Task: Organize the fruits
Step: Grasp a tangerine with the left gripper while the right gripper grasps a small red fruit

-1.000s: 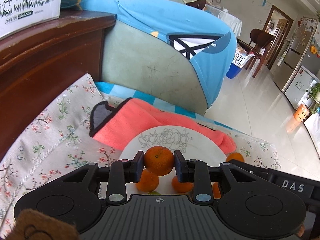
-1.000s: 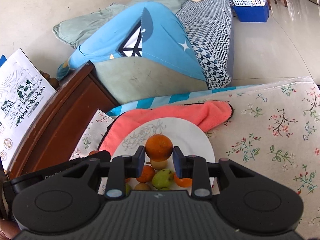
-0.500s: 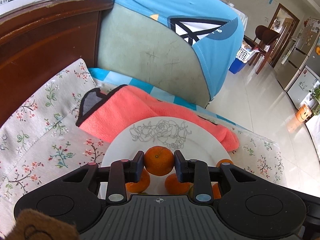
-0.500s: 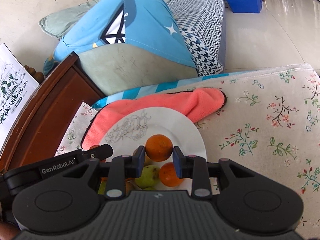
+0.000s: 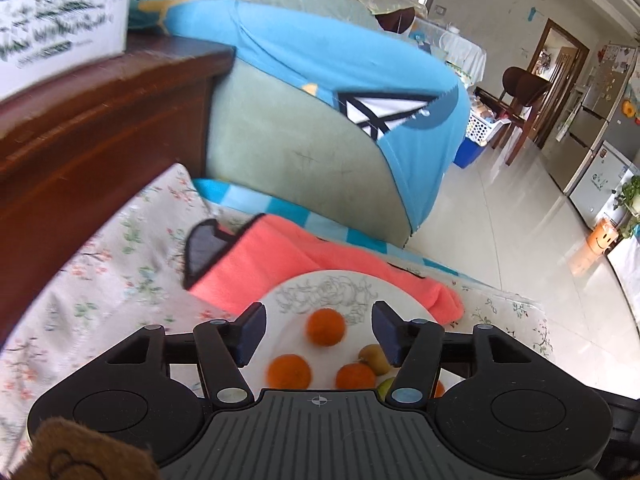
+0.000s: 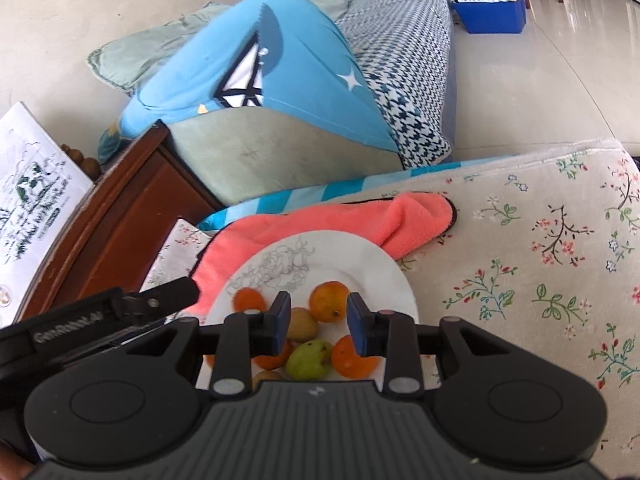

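Observation:
A white plate (image 5: 340, 278) (image 6: 360, 264) rests on a pink towel and holds several oranges, a brown kiwi (image 6: 302, 324) and a green fruit (image 6: 310, 358). My left gripper (image 5: 318, 332) hovers over the plate's near side, its jaws opening. An orange (image 5: 325, 327) lies loose on the plate below the gap, clear of both pads. My right gripper (image 6: 319, 320) is also over the plate and its jaws are opening slightly. Another orange (image 6: 329, 302) lies on the plate just past its fingertips, and the pads do not press it.
The pink towel (image 5: 280, 264) (image 6: 320, 220) lies on a floral cloth (image 6: 540, 280). A dark wooden board (image 5: 80, 140) rises at the left with a white printed box (image 5: 60, 20) on top. Beyond stands a sofa with a blue cover (image 5: 320, 60), then tiled floor.
The left gripper's jaws spread and its orange dropped onto the plate as the gripper pulled back. The right gripper's jaws eased apart, and its orange now sits on the plate.

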A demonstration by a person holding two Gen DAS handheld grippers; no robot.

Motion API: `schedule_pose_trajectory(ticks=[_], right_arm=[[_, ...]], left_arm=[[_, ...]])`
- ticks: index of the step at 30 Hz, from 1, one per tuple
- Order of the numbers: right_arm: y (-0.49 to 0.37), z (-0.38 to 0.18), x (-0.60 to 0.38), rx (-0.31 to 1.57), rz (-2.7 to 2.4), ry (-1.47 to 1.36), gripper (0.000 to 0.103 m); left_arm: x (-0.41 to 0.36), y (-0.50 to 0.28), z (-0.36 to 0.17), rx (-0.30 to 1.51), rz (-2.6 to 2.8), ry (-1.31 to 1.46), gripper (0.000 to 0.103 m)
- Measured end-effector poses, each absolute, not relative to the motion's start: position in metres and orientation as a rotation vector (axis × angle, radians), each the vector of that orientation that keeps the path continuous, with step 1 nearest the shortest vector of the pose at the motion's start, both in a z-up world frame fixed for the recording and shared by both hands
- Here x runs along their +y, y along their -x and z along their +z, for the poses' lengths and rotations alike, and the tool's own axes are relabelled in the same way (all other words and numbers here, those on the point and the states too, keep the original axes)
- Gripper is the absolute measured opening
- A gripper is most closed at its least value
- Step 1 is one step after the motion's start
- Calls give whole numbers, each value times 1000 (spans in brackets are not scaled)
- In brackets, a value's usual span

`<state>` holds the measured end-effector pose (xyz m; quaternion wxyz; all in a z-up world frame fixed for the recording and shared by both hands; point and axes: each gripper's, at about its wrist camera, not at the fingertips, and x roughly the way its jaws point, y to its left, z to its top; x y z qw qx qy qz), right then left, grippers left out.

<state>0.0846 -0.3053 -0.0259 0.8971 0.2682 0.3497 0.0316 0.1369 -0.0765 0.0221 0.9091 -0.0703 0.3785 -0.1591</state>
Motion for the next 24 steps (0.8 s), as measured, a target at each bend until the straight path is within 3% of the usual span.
schedule_pose_trajectory(ticks=[9,24], right_arm=[[-51,-16,-270,729,140,-485,32],[-2,-42,-191,857,348,-277,32]], left_arm=[[-35,-105,34,794,-244,70,58],[-3,-74,7,932,-208,-12,58]])
